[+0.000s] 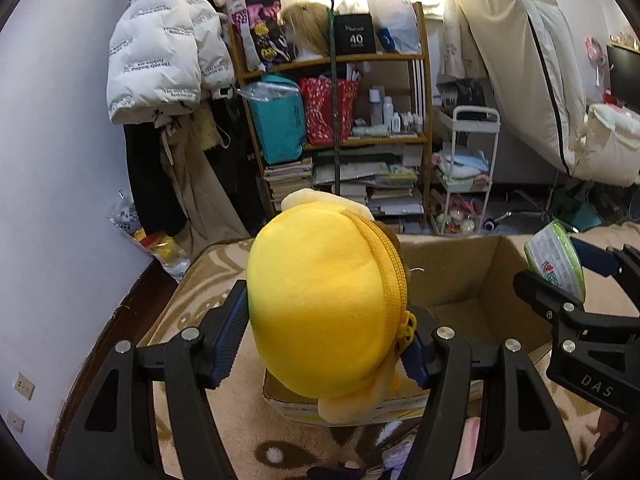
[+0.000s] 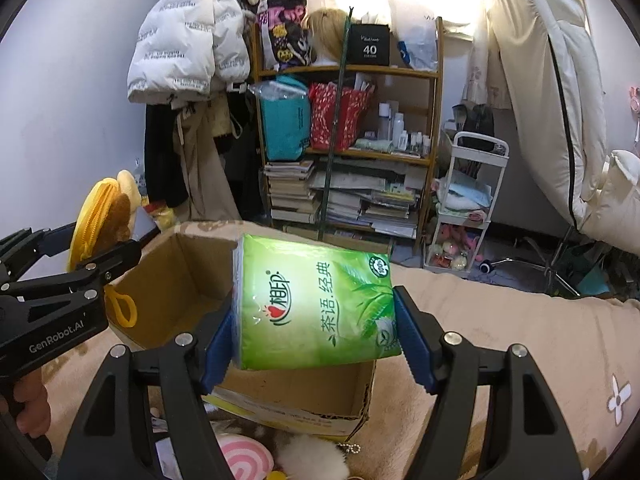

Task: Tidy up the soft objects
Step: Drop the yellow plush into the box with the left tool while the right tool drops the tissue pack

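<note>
My left gripper [image 1: 326, 332] is shut on a round yellow plush pouch [image 1: 320, 312] with a zipper and holds it above the near left rim of an open cardboard box [image 1: 452, 268]. My right gripper [image 2: 314, 320] is shut on a green pack of tissues [image 2: 316, 304] and holds it over the same box [image 2: 176, 280]. The tissue pack also shows in the left wrist view [image 1: 554, 258], at the box's right side. The pouch also shows in the right wrist view [image 2: 94, 220], at the box's left side.
The box sits on a beige patterned blanket [image 2: 520, 320]. A pink-and-white swirl plush [image 2: 242, 458] and a white pompom [image 2: 314, 458] lie in front of it. A cluttered wooden shelf [image 1: 340, 120], hanging coats [image 1: 168, 52] and a white trolley [image 1: 464, 172] stand behind.
</note>
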Demonstrator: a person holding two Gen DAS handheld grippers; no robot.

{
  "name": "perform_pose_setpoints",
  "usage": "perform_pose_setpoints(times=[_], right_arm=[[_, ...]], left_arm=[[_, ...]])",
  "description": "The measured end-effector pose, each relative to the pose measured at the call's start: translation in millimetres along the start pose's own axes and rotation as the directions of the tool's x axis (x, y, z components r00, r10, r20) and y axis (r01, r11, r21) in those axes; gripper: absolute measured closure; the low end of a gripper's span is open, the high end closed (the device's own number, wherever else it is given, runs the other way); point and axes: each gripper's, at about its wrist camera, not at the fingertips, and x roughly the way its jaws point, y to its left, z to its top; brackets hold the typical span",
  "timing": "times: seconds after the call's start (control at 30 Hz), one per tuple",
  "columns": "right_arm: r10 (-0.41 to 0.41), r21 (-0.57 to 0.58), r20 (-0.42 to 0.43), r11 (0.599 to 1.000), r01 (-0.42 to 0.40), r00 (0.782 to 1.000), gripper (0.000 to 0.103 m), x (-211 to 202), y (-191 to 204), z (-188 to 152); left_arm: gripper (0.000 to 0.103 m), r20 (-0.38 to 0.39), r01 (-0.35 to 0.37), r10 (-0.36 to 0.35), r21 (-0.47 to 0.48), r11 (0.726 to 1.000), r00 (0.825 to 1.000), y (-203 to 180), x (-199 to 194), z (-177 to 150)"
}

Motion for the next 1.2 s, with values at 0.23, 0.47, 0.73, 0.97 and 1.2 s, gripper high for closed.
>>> perform_pose_setpoints(times=[0.23,0.47,0.73,0.97,1.2], right_arm=[[0.02,0.028,-0.032,0.999,-0.019,0.999,0.027,13,-5,-8],[0.04,0.036,-0.067,0.999,-0.038,0.997,0.024,20,-6,-11],[0.025,0.016,-0.033,1.0,-0.024,0.999,0.003,9,-2,-10],[0.039,0.002,-0.013,0.999,-0.039,0.999,0.001,-7,5,-10],[0.022,-0.008,0.009,1.0,-0.022,1.0,0.001,-33,10,-13]], left_arm=[[0.026,-0.013,0.019,-0.019,0.011,1.0,1.0,-5,7,-3],[0.013,-0.019,0.017,-0.016,0.006,1.0,1.0,-1,10,-4],[0.012,-0.048,-0.004,0.002,-0.043,0.999,0.999,10,4,-3],[0.006,-0.024,-0.039,0.038,-0.051,0.998,0.999,16,-19,-3],[0.006,-0.046,-0.059,0.056,-0.078,0.995,0.997,21,-41,-15]])
